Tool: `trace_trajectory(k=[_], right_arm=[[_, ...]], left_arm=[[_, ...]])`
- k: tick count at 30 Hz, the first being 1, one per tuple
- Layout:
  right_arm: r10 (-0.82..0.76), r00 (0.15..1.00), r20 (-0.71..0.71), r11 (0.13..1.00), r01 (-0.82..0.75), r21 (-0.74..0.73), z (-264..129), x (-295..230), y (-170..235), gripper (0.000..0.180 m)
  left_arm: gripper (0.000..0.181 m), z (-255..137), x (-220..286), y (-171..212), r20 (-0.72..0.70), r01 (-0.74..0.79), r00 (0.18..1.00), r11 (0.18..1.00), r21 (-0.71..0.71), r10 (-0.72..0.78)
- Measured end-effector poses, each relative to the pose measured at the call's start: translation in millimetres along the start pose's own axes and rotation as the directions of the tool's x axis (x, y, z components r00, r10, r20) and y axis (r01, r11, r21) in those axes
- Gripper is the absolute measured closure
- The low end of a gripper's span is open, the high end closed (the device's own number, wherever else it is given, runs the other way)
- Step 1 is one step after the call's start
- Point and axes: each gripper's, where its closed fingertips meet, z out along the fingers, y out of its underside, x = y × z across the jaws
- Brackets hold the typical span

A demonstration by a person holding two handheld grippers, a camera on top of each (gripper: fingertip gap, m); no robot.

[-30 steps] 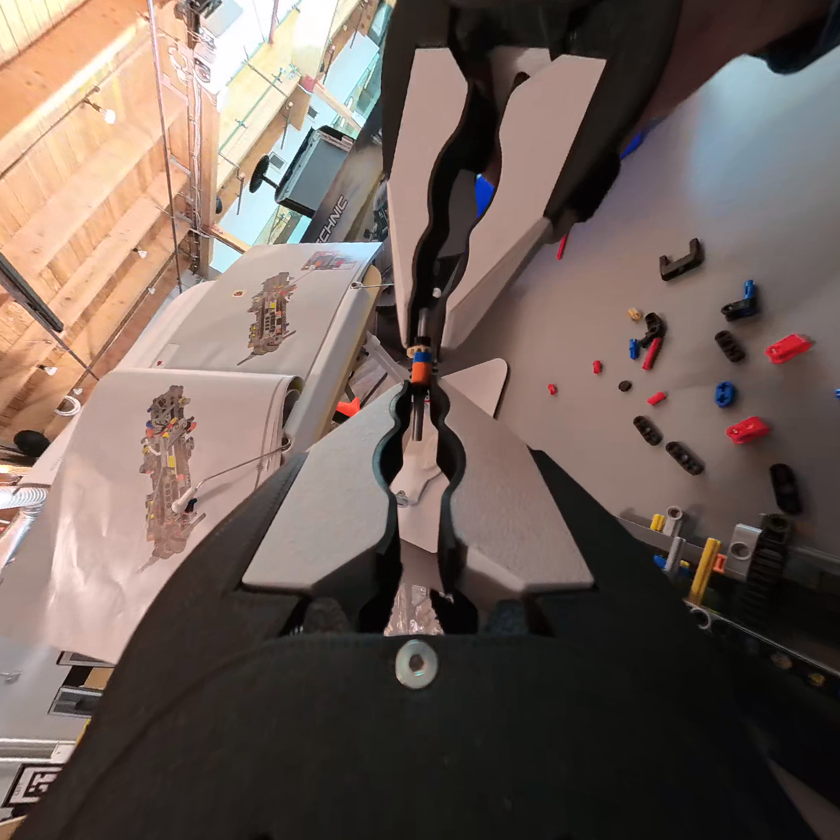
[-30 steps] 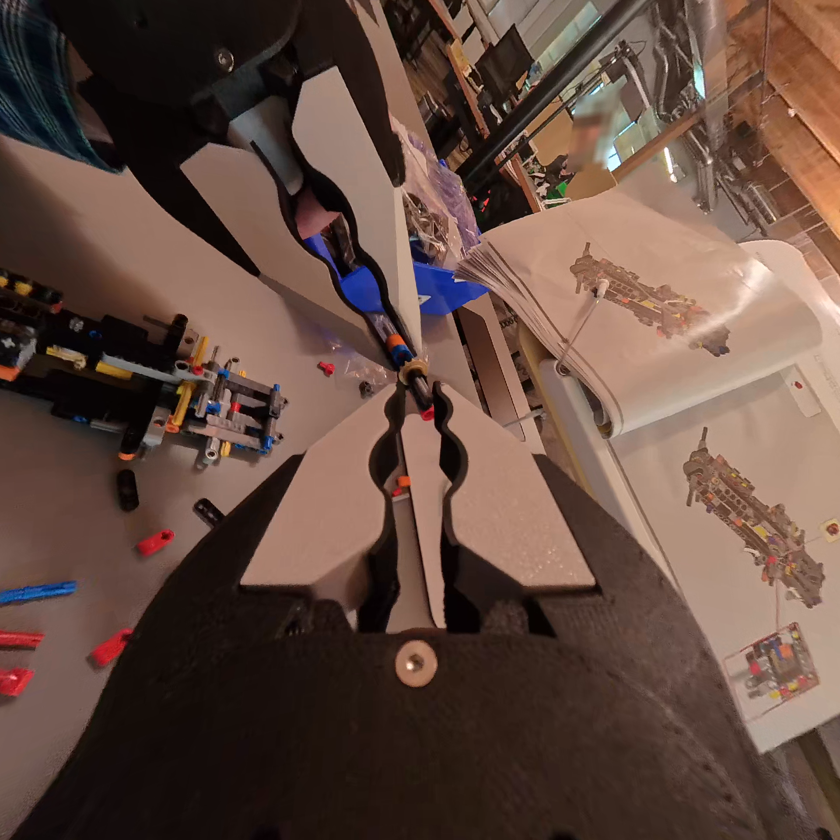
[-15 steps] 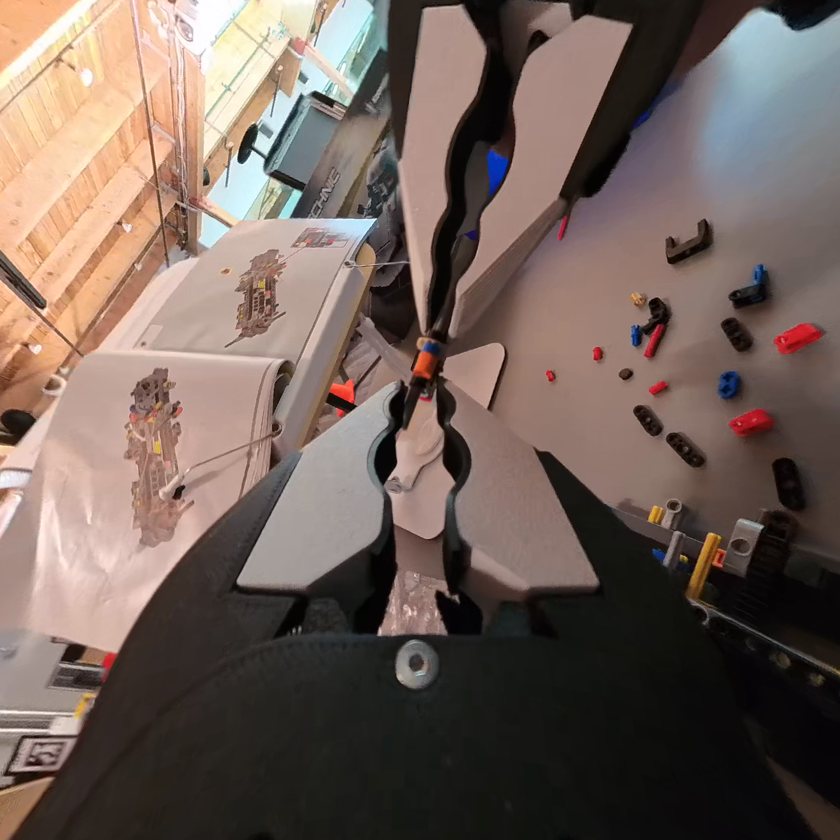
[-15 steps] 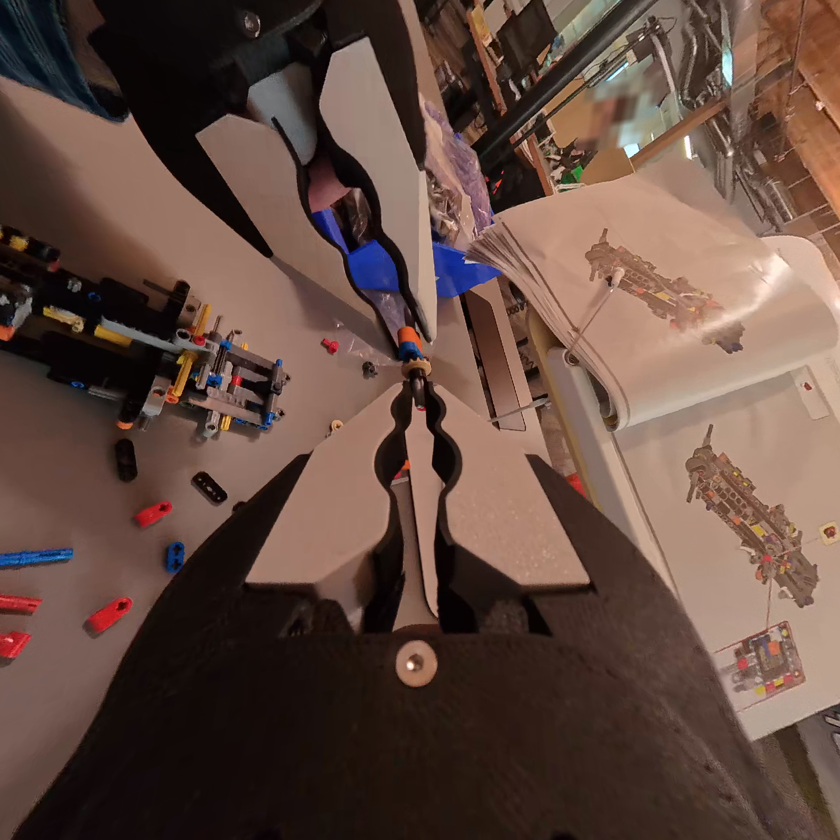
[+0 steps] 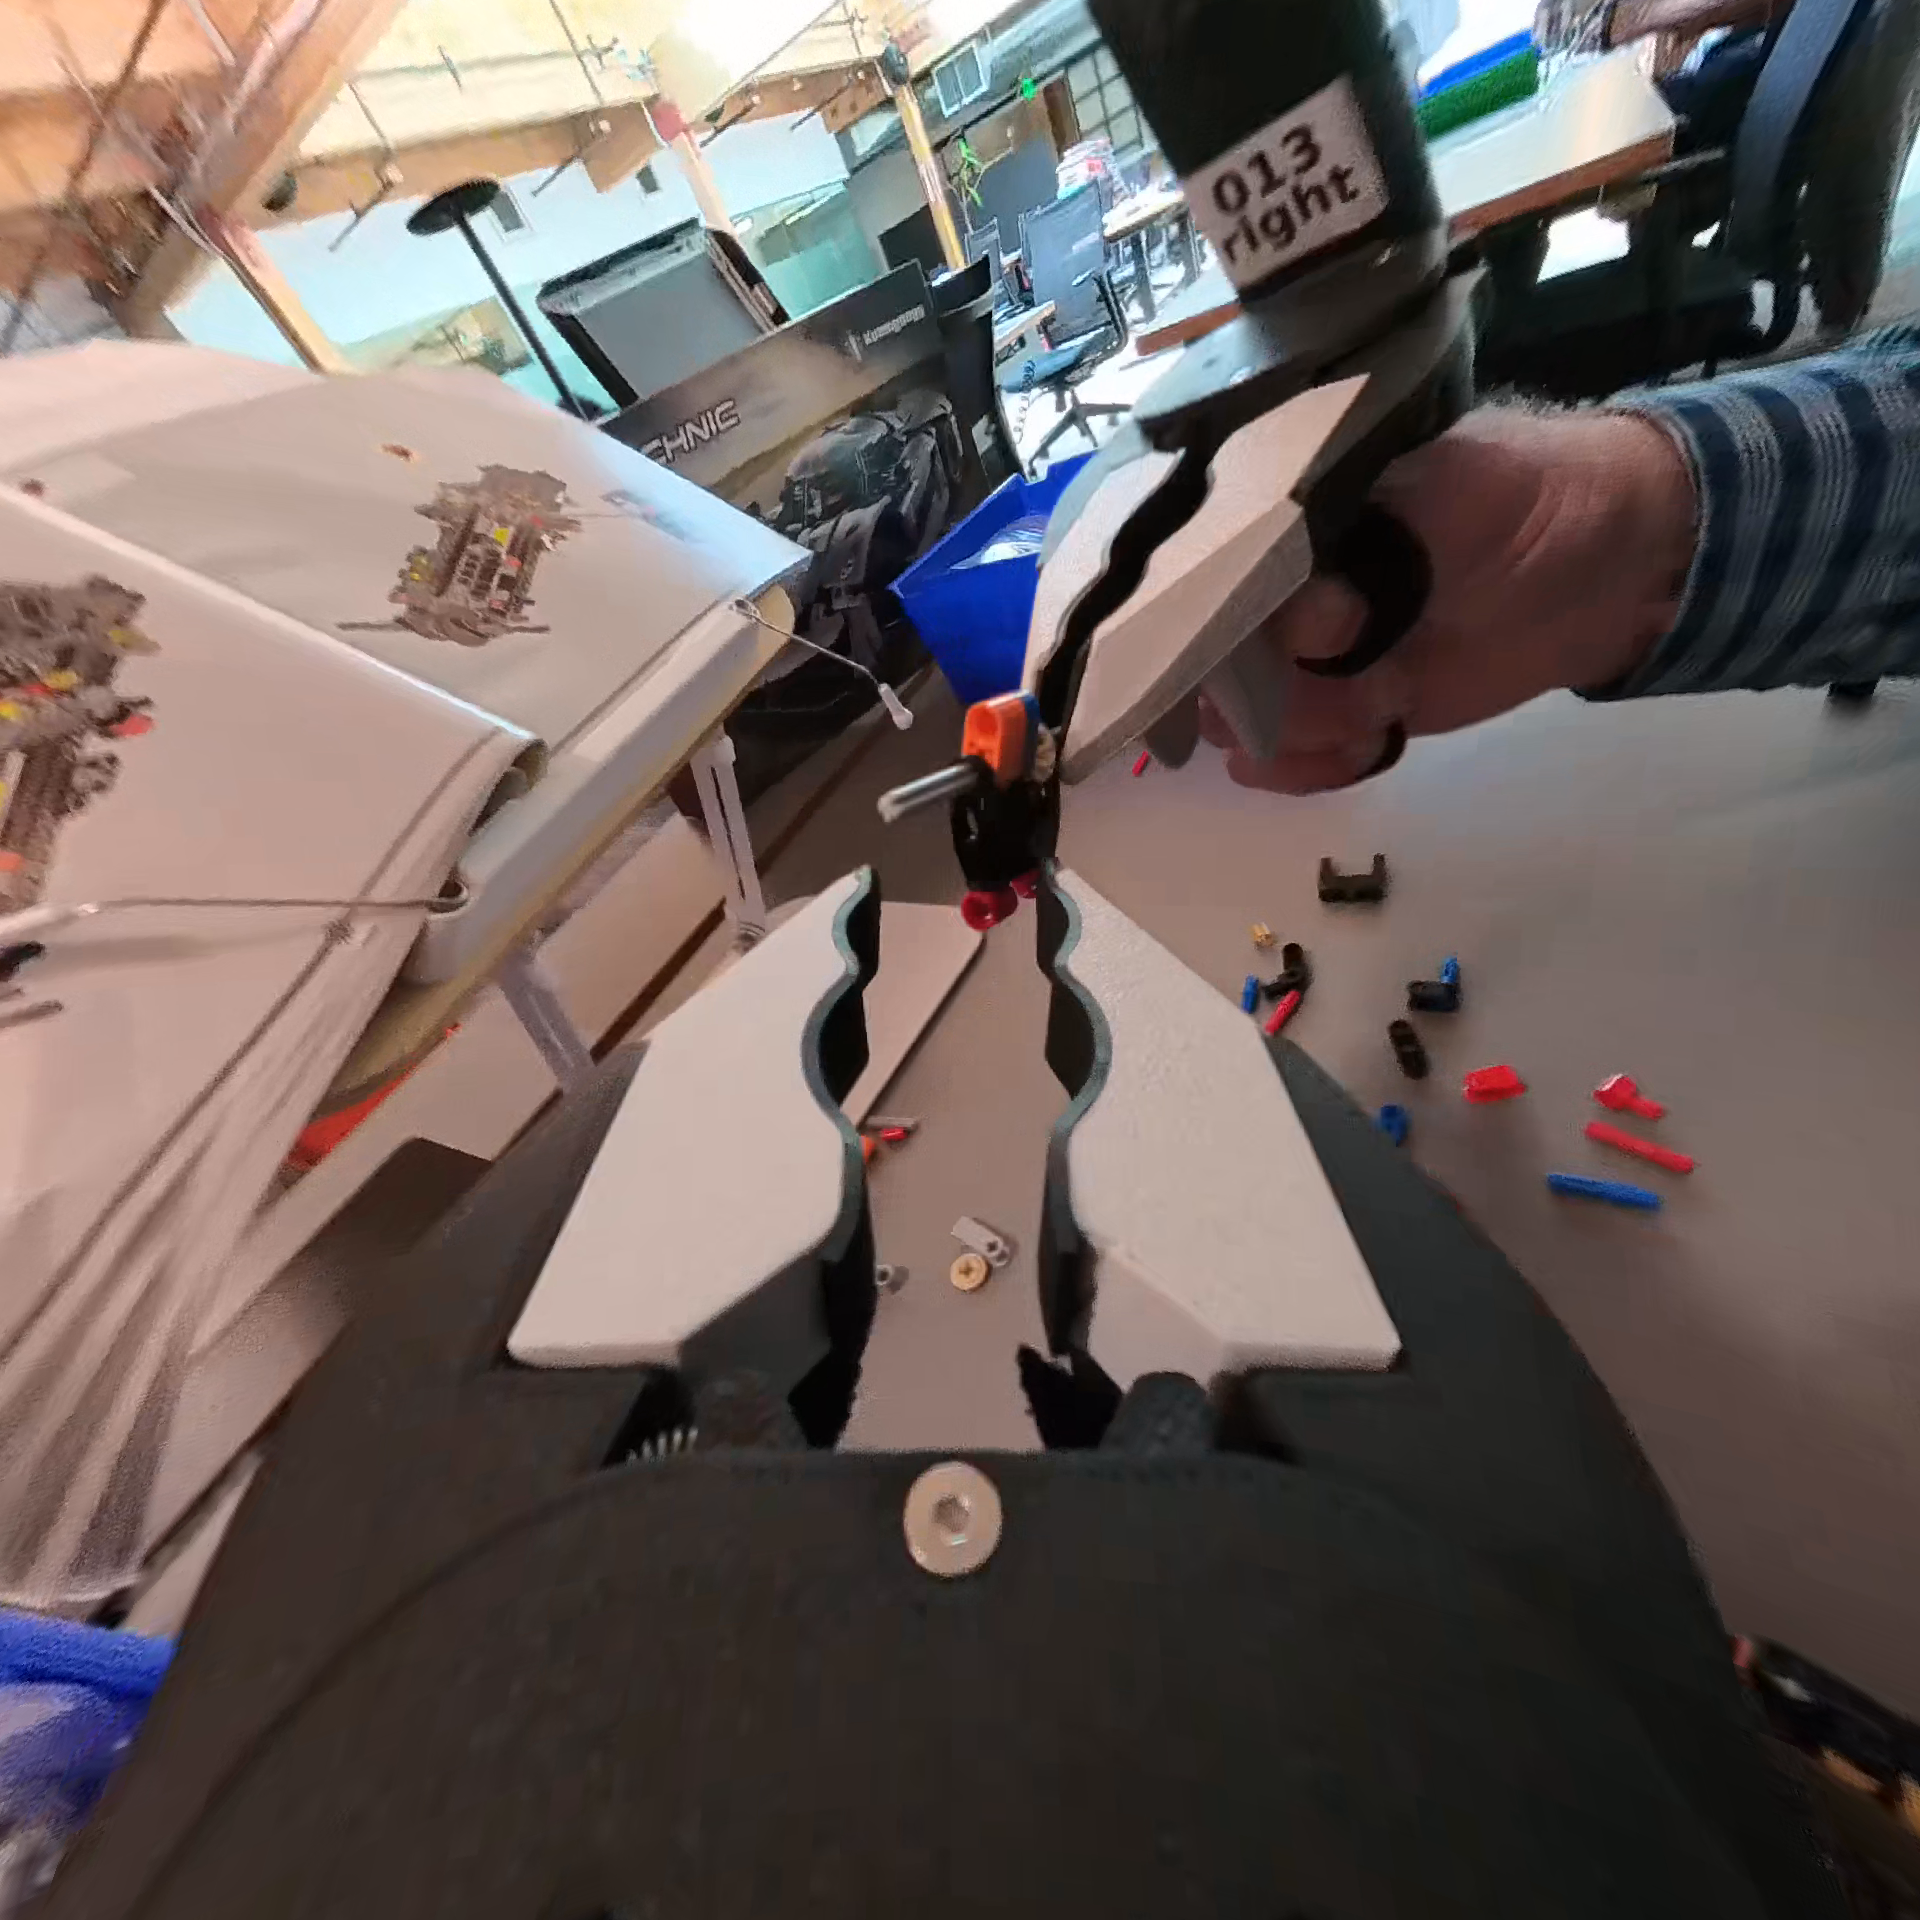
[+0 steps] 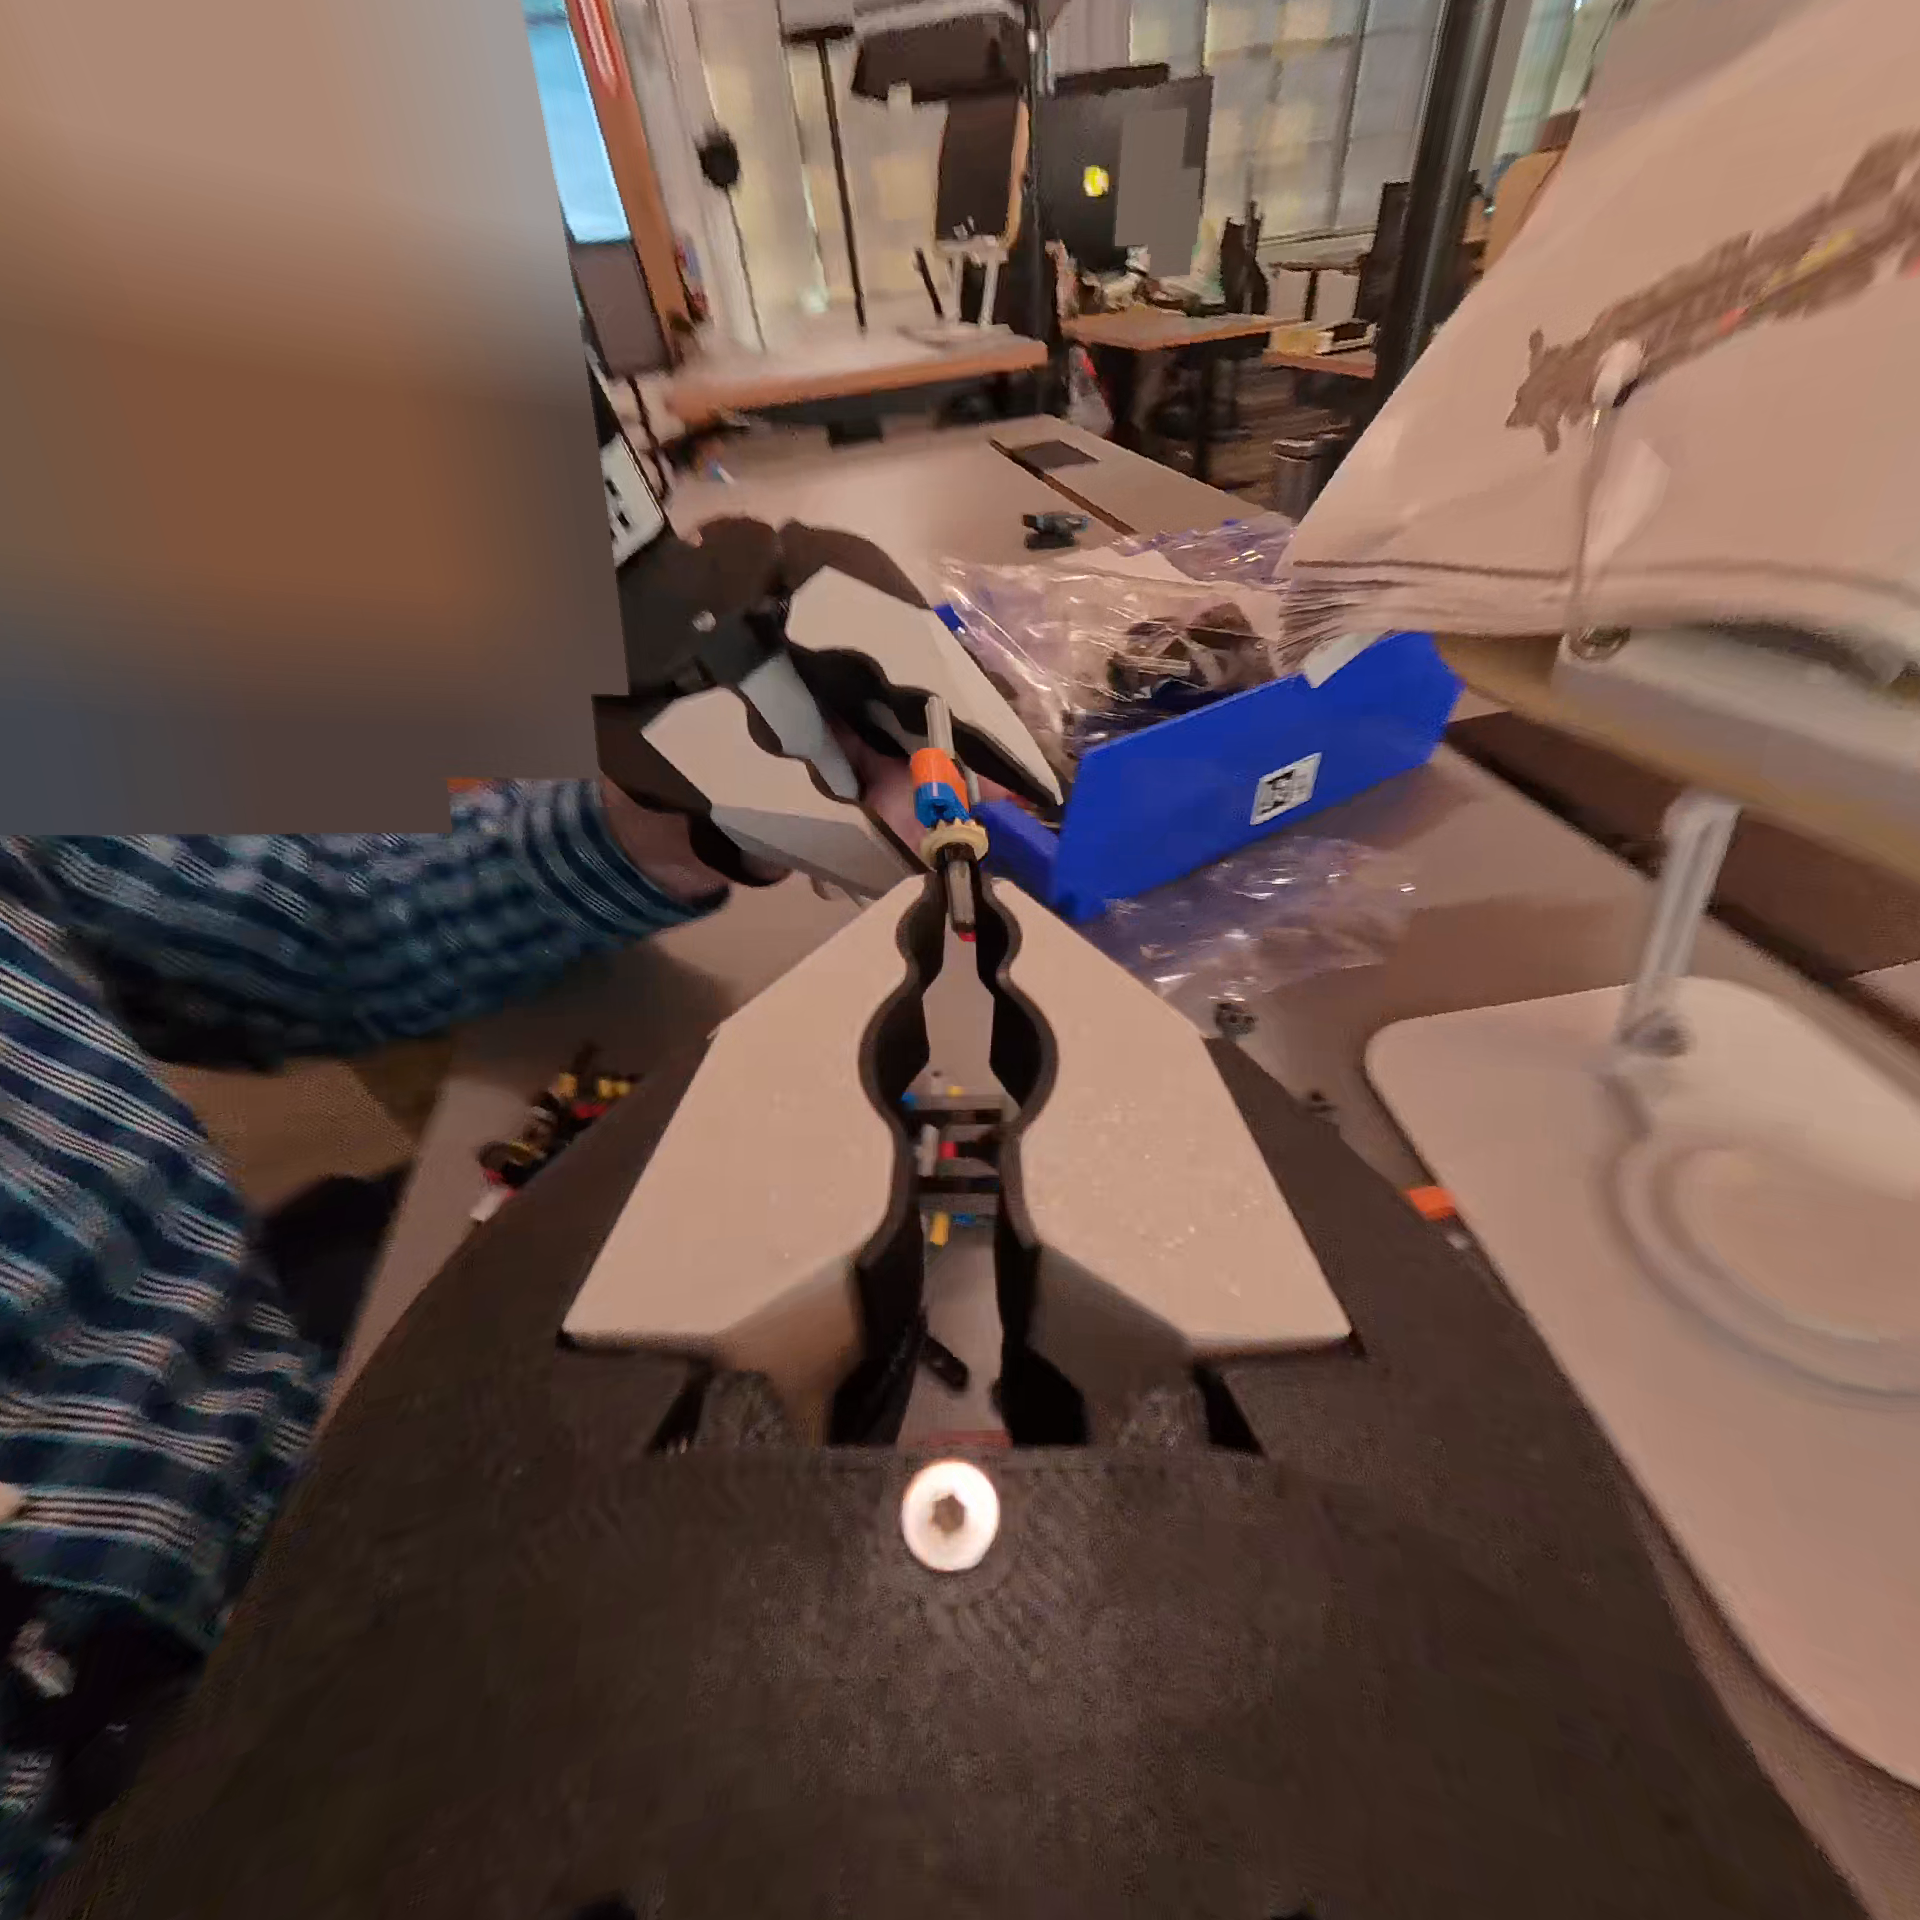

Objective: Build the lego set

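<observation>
The right claw (image 6: 951, 899), closed on a small axle sub-assembly (image 6: 948, 821) above the tabletop (image 5: 1558, 831), holds it before the wide-open, empty left claw (image 5: 956, 904), a handover or re-grip apparently pending before fitting it to the model.

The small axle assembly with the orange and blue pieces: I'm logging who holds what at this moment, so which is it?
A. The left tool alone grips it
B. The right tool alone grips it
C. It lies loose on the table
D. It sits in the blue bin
B: the right tool is shut on the small axle assembly, while the left tool stands open beneath it.
</observation>
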Motion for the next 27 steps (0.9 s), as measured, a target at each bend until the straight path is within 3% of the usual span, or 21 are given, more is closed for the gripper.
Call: trace_trajectory(k=[4, 9, 15, 18, 20, 22, 25, 27], right_arm=[[0.216, 0.968, 0.129, 0.971, -0.227, 0.076, -1, -1, -3, 0.177], [0.359, 0.902, 0.241, 0.919, -0.387, 0.076, 5, -7, 1, 0.177], [0.404, 0.875, 0.266, 0.893, -0.440, 0.091, 5, -3, 3, 0.175], [0.362, 0.917, 0.165, 0.921, -0.379, 0.087, 6, 7, 7, 0.170], [0.308, 0.949, 0.071, 0.948, -0.313, 0.066, 5, 15, 10, 0.154], [0.237, 0.971, 0.003, 0.970, -0.237, 0.060, 3, 18, 6, 0.149], [0.124, 0.987, -0.104, 0.992, -0.123, 0.016, 5, 16, 1, 0.132], [0.129, 0.980, -0.154, 0.991, -0.131, -0.002, 9, 15, 0, 0.117]], left_arm=[[0.154, 2, 8, -3, -0.104, 0.153, 0.983, 0.987, 0.038, -0.148], [0.166, 3, 17, -8, -0.217, 0.308, 0.933, 0.949, 0.071, -0.287], [0.171, 5, 15, -7, -0.181, 0.289, 0.944, 0.956, 0.058, -0.275], [0.171, 8, 9, 0, -0.066, 0.189, 0.980, 0.982, 0.018, -0.188], [0.171, 9, 0, 5, 0.032, 0.124, 0.992, 0.992, -0.018, -0.123], [0.172, 8, -9, 10, 0.133, 0.017, 0.991, 0.997, -0.071, -0.008], [0.172, 8, -15, 14, 0.243, -0.162, 0.949, 0.973, -0.164, 0.199], [0.172, 8, -15, 12, 0.286, -0.271, 0.901, 0.939, -0.212, 0.325]])
